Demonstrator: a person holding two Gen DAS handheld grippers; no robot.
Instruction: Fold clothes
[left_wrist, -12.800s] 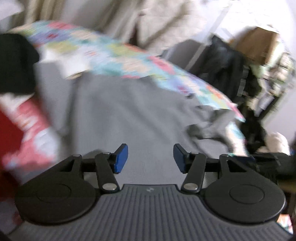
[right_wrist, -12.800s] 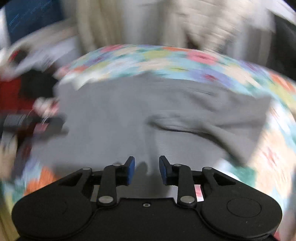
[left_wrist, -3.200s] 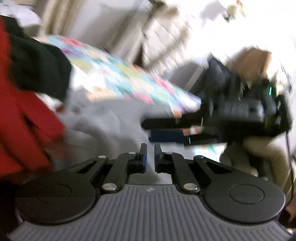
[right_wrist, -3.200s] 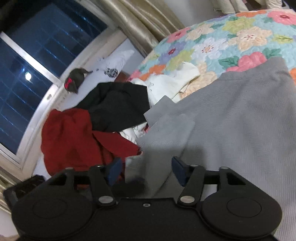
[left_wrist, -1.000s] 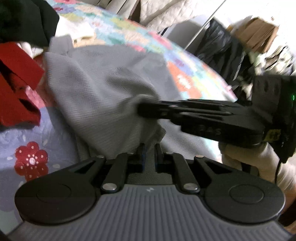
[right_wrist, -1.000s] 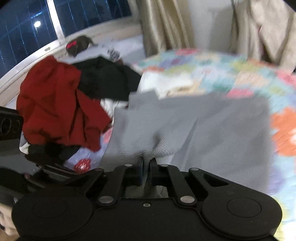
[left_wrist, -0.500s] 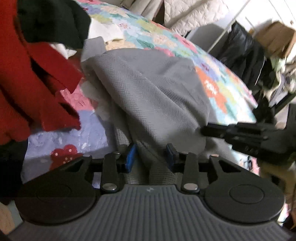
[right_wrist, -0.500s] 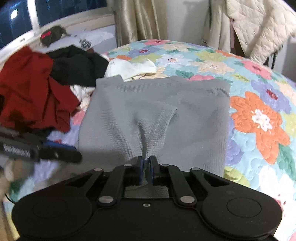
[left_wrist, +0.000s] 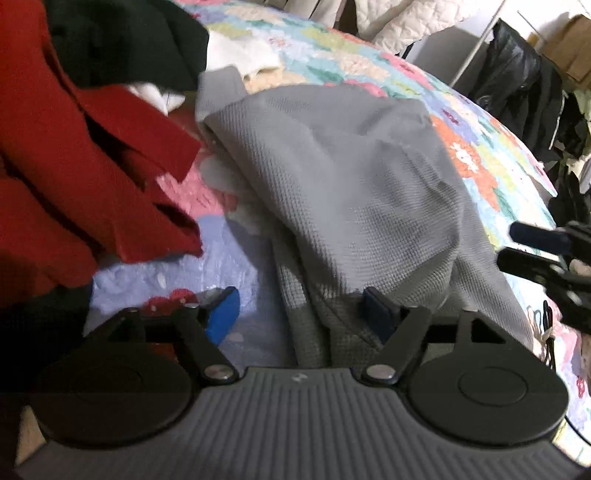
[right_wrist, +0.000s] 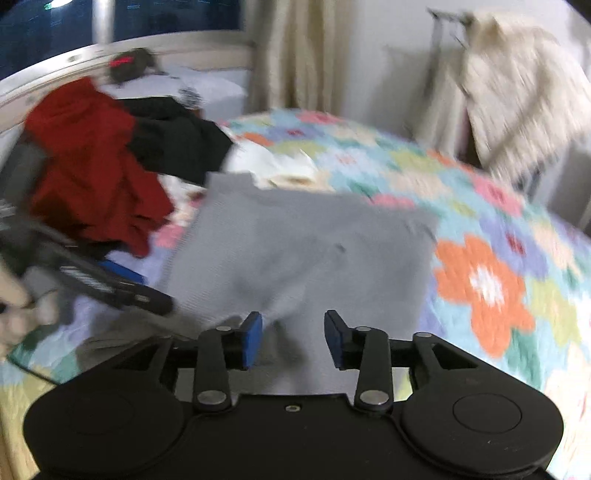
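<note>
Grey knit top (right_wrist: 306, 240) lies on the flowered quilt (right_wrist: 480, 280), doubled over into a rough rectangle, its near edge bunched up just in front of both tools. It looks soft and limp, a waffle-textured knit with some weight to it, so I judge it will sag and drag rather than hold any shape when lifted; a corner or a doubled edge, pinched through both layers, should be the best hold (a pinch in the middle would only raise a tent). Left gripper (left_wrist: 301, 314) has its jaws spread wide, with a ridge of the grey cloth running up between them and brushing the right pad, but nothing pinched. Right gripper (right_wrist: 293, 339) is open too, less widely, with the cloth's near edge under the gap and not clamped. From the left wrist the knit's texture and the layered fold along its left side show clearly, as does the red garment (left_wrist: 74, 155) just beside it. The right wrist view, though blurred, shows the whole outline of the top, the black garment (right_wrist: 177, 147) behind it and the window beyond.
</note>
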